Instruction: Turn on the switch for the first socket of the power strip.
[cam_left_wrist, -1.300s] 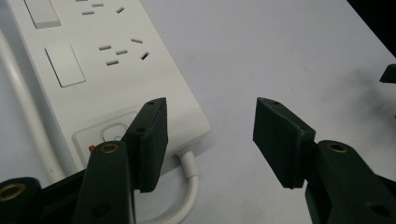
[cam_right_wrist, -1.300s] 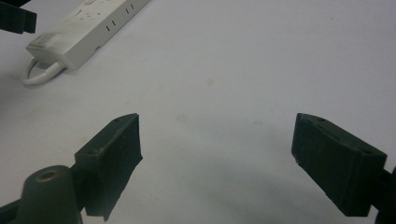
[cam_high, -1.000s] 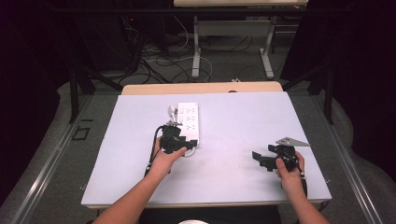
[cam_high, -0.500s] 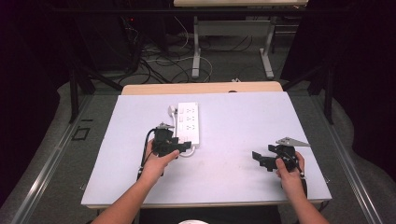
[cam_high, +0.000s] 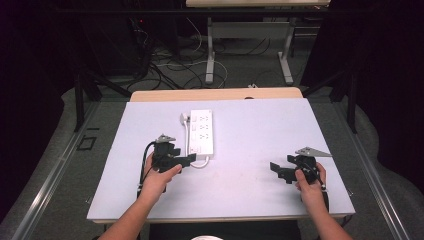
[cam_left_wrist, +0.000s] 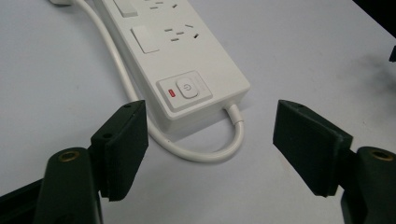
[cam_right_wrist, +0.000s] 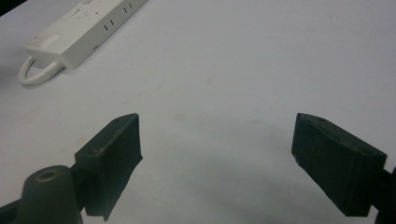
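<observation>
Table (cam_high: 260, 150): pale lavender top, wide and mostly bare, with a wood-coloured strip along its far edge. I stand at the near side, both forearms coming in over the edge.

Power strip (cam_high: 201, 131): white, lying flat left of the table's centre, long axis running away from me. In my left gripper view its near end (cam_left_wrist: 187, 88) carries a square power button with a small red mark beside it; socket holes and two blank white covers sit farther along.

Cord (cam_high: 199, 164): white, leaves the near end of the strip, bends in a tight loop on the table, then runs back along the strip's left side toward a plug (cam_high: 184, 119) by the far end. The loop also lies just beside the strip in my right gripper view (cam_right_wrist: 35, 74).

Left gripper (cam_high: 186, 159): in my left hand, low over the table, just left of the strip's near end. Jaws have just been opening and now stand well apart; between them lie only bare table and the cord loop farther ahead, and the pads (cam_left_wrist: 123, 154) press on nothing.

Right gripper (cam_high: 276, 170): in my right hand near the table's right front, well apart from the strip. Jaws spread wide over bare tabletop, pads (cam_right_wrist: 112, 158) gripping nothing.
</observation>
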